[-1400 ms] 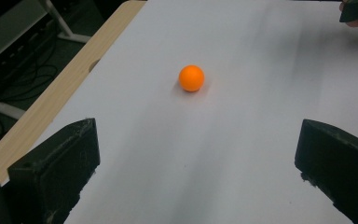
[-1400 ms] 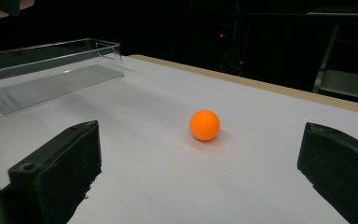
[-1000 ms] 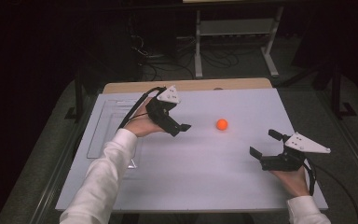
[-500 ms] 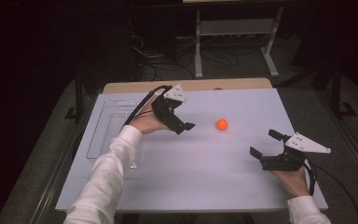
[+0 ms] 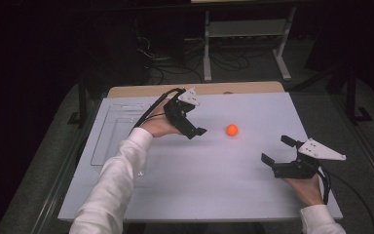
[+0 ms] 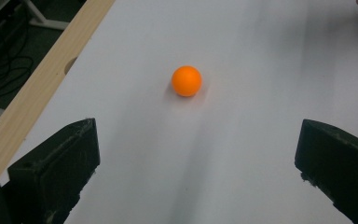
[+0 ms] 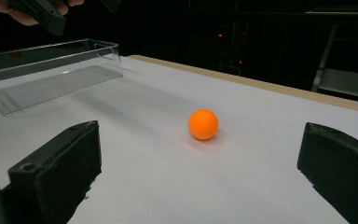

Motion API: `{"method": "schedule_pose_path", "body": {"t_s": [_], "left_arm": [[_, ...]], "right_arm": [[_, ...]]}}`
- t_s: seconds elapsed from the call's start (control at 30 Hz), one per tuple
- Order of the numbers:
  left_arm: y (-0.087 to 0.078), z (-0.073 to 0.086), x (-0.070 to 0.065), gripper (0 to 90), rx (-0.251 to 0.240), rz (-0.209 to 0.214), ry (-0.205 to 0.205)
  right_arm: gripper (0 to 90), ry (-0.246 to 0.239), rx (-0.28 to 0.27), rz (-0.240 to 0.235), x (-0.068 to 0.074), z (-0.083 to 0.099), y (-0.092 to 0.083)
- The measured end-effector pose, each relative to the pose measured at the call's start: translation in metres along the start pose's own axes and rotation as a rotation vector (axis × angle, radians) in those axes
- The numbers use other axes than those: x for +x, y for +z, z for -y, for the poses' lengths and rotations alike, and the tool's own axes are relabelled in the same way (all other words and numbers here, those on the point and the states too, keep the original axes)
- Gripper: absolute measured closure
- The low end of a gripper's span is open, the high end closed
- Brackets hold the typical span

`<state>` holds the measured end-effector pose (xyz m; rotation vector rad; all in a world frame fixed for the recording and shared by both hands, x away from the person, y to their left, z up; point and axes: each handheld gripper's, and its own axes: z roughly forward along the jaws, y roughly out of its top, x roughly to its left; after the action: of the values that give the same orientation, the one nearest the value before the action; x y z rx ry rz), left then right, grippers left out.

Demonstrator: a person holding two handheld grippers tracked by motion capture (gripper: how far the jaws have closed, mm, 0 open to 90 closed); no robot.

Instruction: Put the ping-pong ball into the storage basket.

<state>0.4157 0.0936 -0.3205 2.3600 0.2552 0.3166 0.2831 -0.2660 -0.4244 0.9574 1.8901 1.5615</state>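
On the counter, a white sheet covers the top, with a strip of pale wood showing along the far edge; around it we see a dark room, a grey floor, loose cables and a pale metal stand behind. A clear plastic tray lies on the sheet on the outer side of the left claw, close by the person's white sleeve.

The orange ball rests on the bare sheet just ahead of the left claw, a short way beyond its tips and apart from them. In the left gripper view we find the ball ahead of the jaws and a little toward the left one. That claw is released, its jaws spread wide and holding nothing.

The right claw sits well apart from the ball, nearer the person, and is likewise released, jaws wide. From its own camera the ball lies ahead between the jaws, with the tray beyond the left jaw.

We can read no writing or labels anywhere.
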Motion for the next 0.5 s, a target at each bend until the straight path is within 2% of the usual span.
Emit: {"method": "schedule_pose_path", "body": {"t_s": [0.3,0.5], "left_arm": [[0.02,-0.011,-0.002,0.0,0.017,0.037,0.024],[0.028,-0.02,-0.001,0.0,0.035,0.041,0.042]], "right_arm": [[0.0,-0.001,-0.009,0.004,0.0,-0.001,-0.001],[0.0,0.005,-0.017,0.007,-0.002,-0.001,-0.003]]}}
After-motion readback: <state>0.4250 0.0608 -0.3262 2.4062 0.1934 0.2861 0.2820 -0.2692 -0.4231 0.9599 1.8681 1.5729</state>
